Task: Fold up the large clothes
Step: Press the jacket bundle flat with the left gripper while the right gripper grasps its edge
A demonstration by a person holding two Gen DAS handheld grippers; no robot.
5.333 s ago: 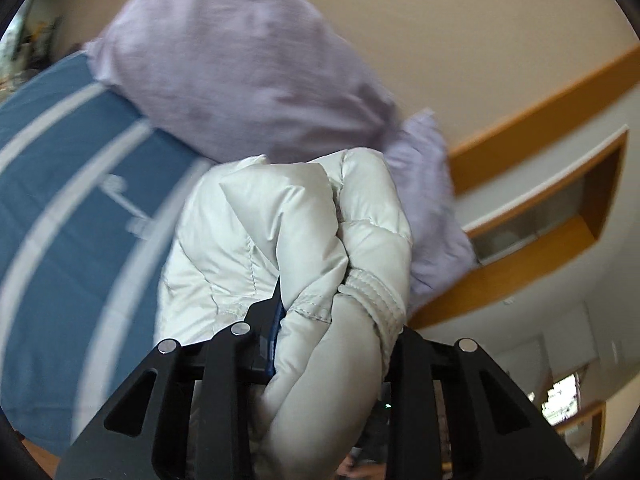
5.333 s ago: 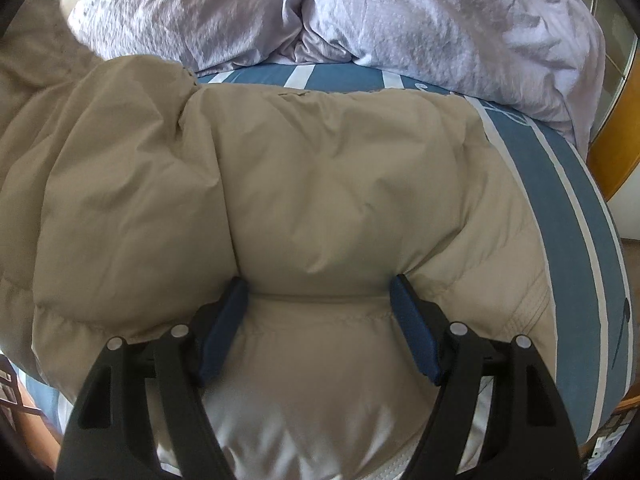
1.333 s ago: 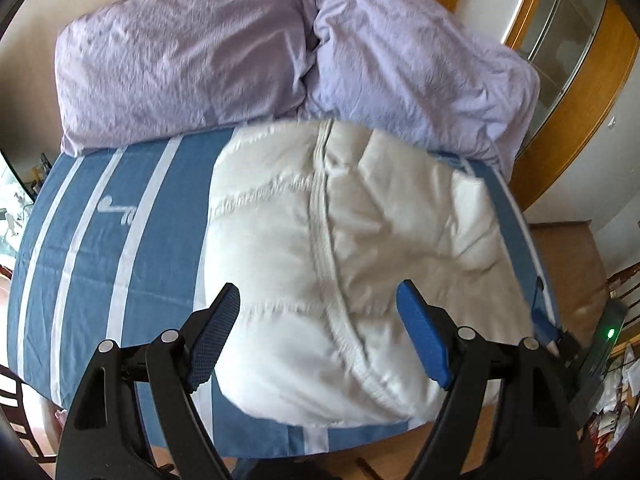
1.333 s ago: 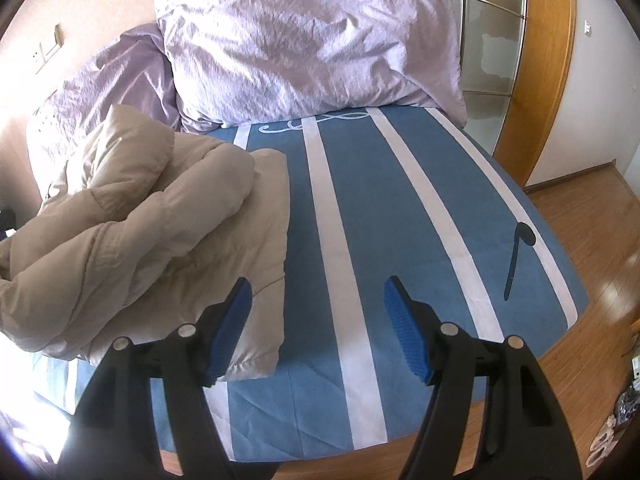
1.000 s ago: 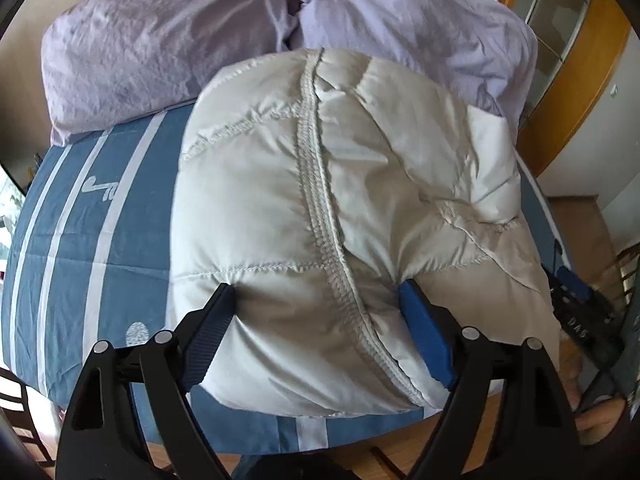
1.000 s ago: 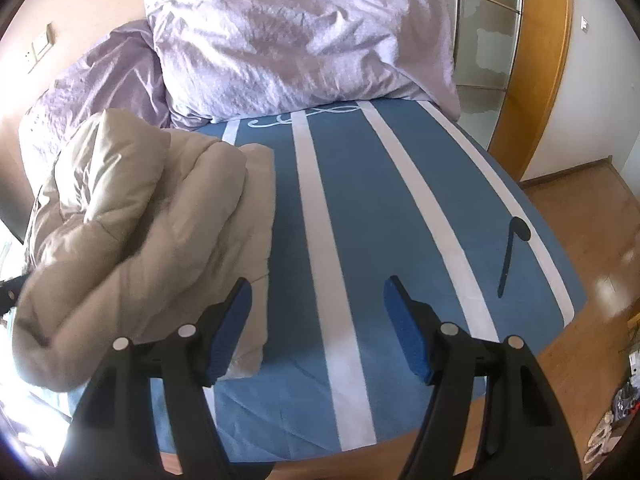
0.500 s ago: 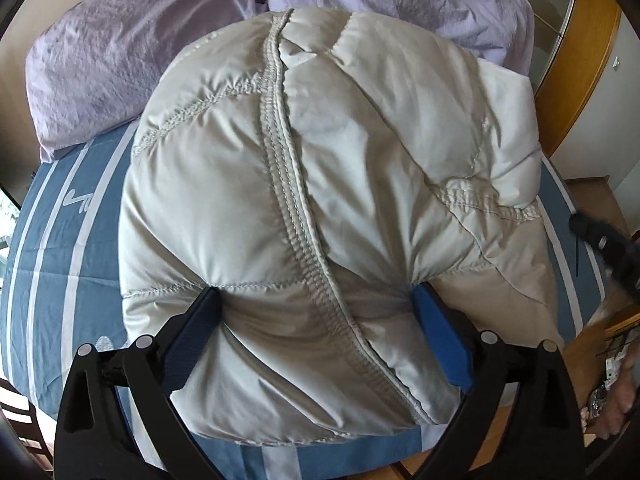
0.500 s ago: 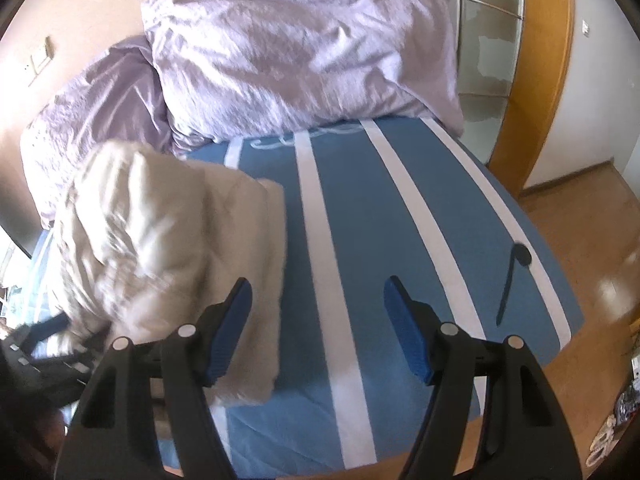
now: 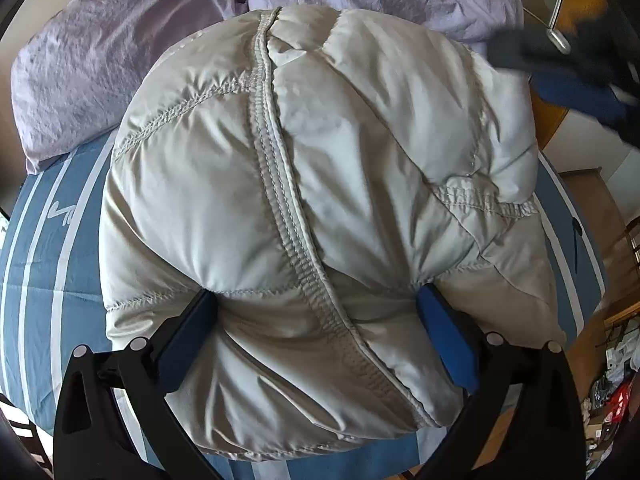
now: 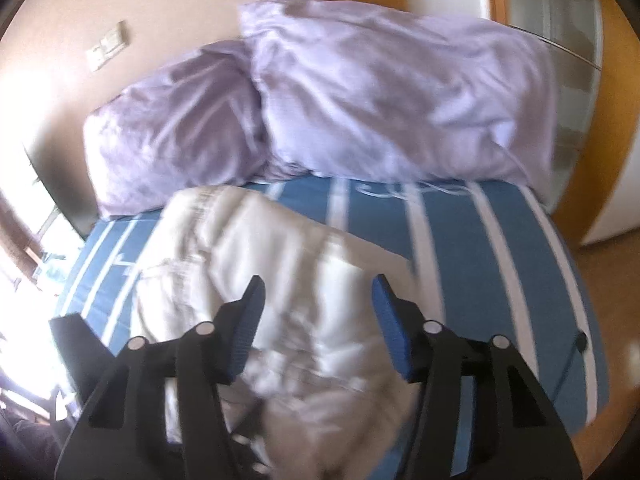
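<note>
A puffy cream down jacket (image 9: 320,160) lies bundled on the blue striped bed (image 9: 48,260). My left gripper (image 9: 316,312) is pushed down into its near edge. Its jaws are opening at their widest, and the padding bulges up between the blue pads (image 9: 444,340), which sink into the folds on either side. In the right wrist view the jacket (image 10: 280,280) is blurred. My right gripper (image 10: 318,300) hovers above it with its jaws closing and nothing caught between them. It also shows as a dark blur, the right gripper (image 9: 560,72), over the jacket's far right side.
Two lilac pillows (image 10: 400,100) lean against the wall at the head of the bed. The right half of the bed (image 10: 500,260) is bare sheet. An orange wooden frame (image 10: 616,120) and wooden floor (image 9: 592,208) lie to the right.
My left gripper has sunk into the jacket bundle and its jaws have widened. My right gripper has swung left from over the bare sheet to above the jacket, and its jaws have narrowed.
</note>
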